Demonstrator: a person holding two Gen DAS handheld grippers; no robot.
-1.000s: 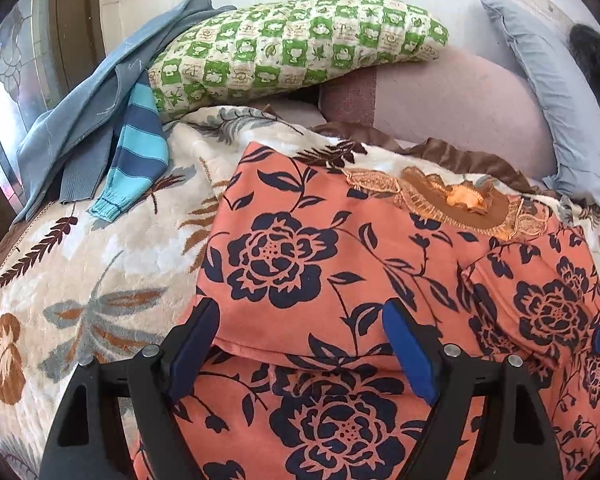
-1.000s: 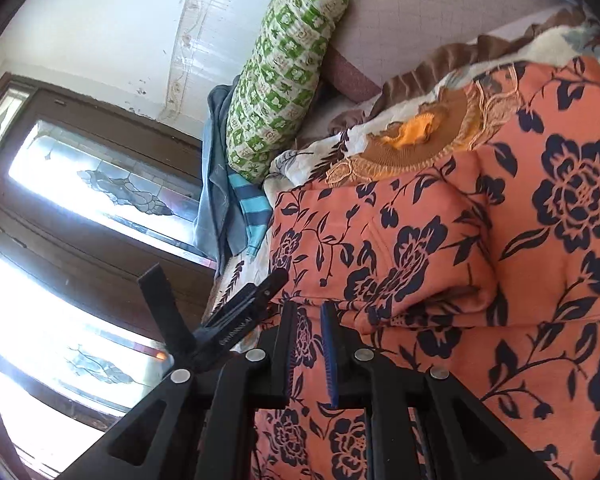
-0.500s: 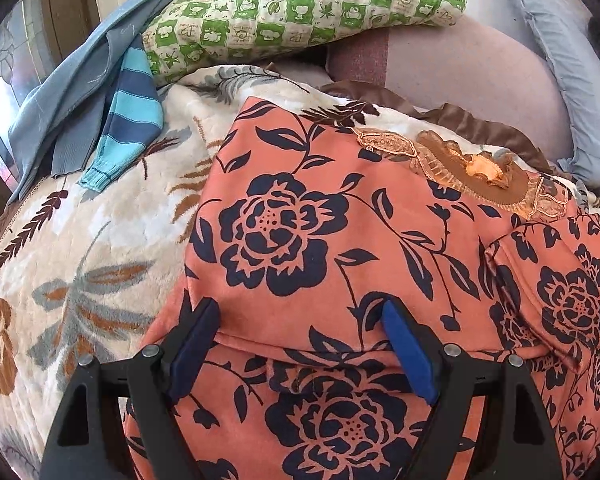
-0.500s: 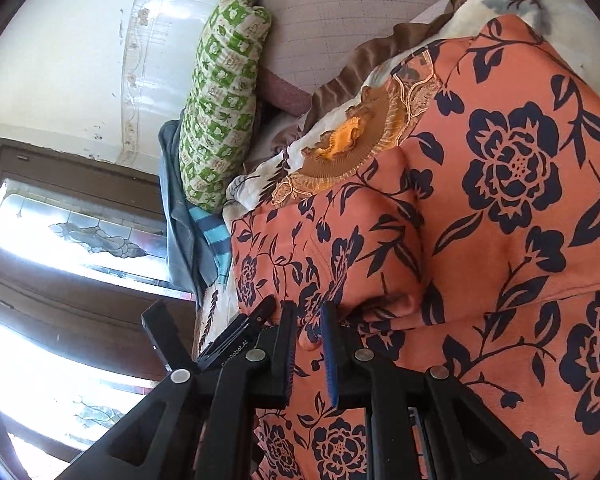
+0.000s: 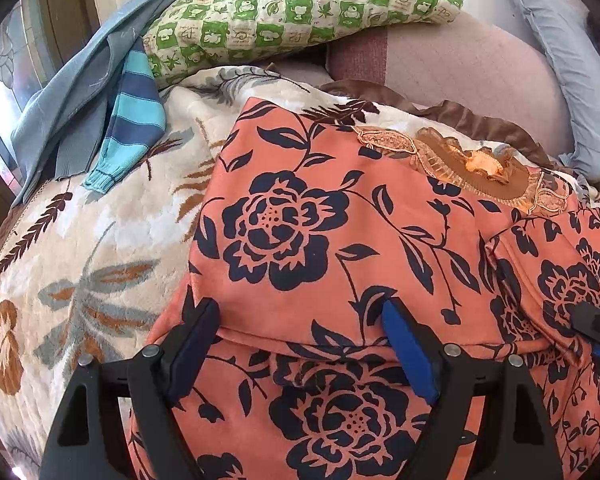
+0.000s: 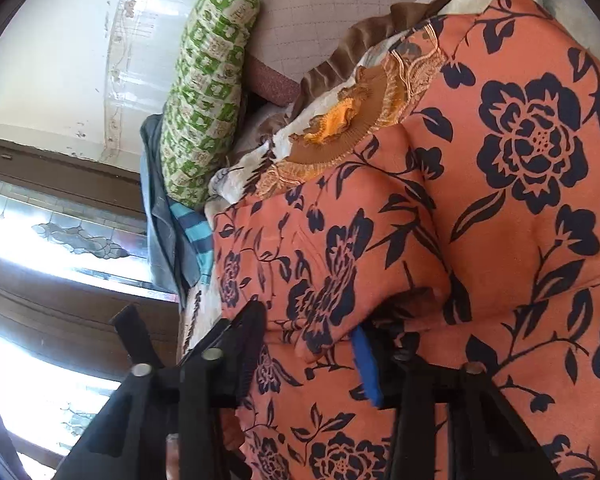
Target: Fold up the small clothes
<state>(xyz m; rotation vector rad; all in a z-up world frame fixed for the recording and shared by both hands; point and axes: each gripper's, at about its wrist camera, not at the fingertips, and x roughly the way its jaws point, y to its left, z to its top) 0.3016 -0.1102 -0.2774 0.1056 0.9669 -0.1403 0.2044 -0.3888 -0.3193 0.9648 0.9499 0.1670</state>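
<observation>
An orange garment with dark blue flowers [image 5: 340,248] lies on the bed, with a brown and gold embroidered neckline [image 5: 472,168] at the far side. Its near part is folded over, with a fold edge across the left wrist view. My left gripper [image 5: 300,344] is open, its blue pads straddling that fold edge. My right gripper [image 6: 312,340] is open, with a folded sleeve of the garment [image 6: 332,248] lying between its fingers. The right gripper's tip also shows at the right edge of the left wrist view [image 5: 596,328].
A cream floral blanket [image 5: 92,264] covers the bed. A green checked pillow [image 5: 300,12], a pink pillow [image 5: 460,68] and a grey-blue pillow [image 5: 556,60] lie at the head. Grey-blue and striped clothes [image 5: 100,108] lie at the far left. A window [image 6: 40,240] is beside the bed.
My right gripper was shut and has opened around the folded sleeve. My left gripper stayed open and moved a little forward over the garment.
</observation>
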